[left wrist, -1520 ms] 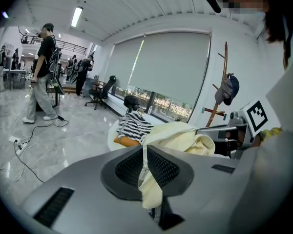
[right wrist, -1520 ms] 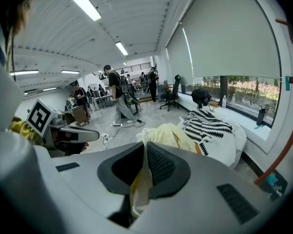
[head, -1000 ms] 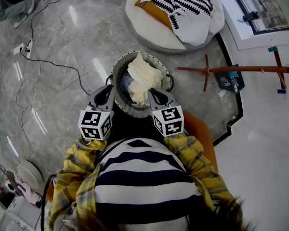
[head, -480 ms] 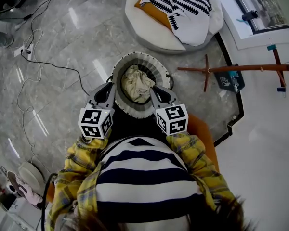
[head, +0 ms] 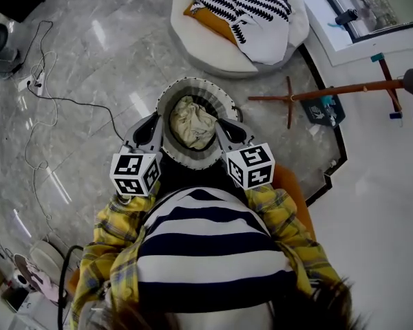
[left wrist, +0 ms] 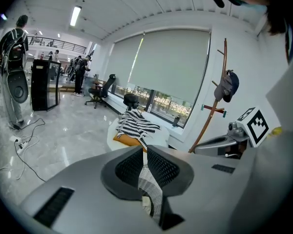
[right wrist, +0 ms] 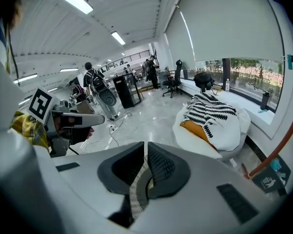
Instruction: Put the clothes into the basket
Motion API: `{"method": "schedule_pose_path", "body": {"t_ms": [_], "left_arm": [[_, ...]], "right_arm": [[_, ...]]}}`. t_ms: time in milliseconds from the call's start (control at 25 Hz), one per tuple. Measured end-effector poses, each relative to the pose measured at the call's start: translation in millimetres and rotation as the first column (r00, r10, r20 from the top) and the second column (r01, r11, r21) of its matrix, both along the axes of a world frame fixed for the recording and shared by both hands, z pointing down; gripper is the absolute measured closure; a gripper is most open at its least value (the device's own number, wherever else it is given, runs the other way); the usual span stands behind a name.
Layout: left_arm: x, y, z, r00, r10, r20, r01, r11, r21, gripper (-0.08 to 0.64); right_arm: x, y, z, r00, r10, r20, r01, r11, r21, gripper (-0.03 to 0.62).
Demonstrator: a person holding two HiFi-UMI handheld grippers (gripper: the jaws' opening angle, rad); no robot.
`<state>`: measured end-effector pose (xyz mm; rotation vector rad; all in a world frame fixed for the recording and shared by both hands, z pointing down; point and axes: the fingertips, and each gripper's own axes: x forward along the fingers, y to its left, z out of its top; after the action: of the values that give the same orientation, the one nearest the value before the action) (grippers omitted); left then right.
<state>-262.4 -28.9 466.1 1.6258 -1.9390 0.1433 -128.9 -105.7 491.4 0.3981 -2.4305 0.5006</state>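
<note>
A round basket [head: 195, 85] with a grey-and-white striped rim hangs between my two grippers, in front of the person's body. Crumpled cream clothes [head: 193, 121] lie inside it. My left gripper [head: 153, 126] is shut on the rim's left side, and my right gripper [head: 224, 130] is shut on its right side. In the left gripper view the striped rim fabric [left wrist: 150, 180] is pinched between the left gripper's [left wrist: 145, 151] black pads. The right gripper view shows the same striped fabric [right wrist: 136, 190] caught in the right gripper [right wrist: 145, 149].
A white round cushion [head: 213, 47] on the floor beyond the basket carries a black-and-white patterned garment [head: 244, 2] and an orange piece [head: 208, 18]. A wooden coat stand [head: 330, 91] lies to the right. Cables [head: 51, 98] trail over the marble floor at left.
The cream cloth that stood up out of the basket has sunk into a crumpled heap inside it. Both grippers and the basket have risen a little together.
</note>
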Motion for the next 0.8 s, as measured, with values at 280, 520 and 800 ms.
{"method": "schedule_pose_path", "body": {"t_ms": [280, 520, 800], "left_arm": [[8.9, 0.6, 0.6, 1.000, 0.001, -0.015, -0.001, 1.000, -0.004, 0.522], [16.4, -0.1, 1.7, 1.000, 0.008, -0.028, -0.009, 1.000, -0.004, 0.522], [22.5, 3.8, 4.4, 0.999, 0.011, -0.039, -0.012, 1.000, -0.017, 0.522]], "right_arm": [[9.1, -2.1, -6.1, 0.999, 0.040, 0.016, -0.040, 0.999, -0.018, 0.560], [15.1, -0.9, -6.1, 0.997, 0.071, 0.021, -0.070, 0.997, -0.036, 0.566], [20.1, -1.0, -5.9, 0.995, 0.097, 0.018, -0.096, 0.995, -0.042, 0.566]]}}
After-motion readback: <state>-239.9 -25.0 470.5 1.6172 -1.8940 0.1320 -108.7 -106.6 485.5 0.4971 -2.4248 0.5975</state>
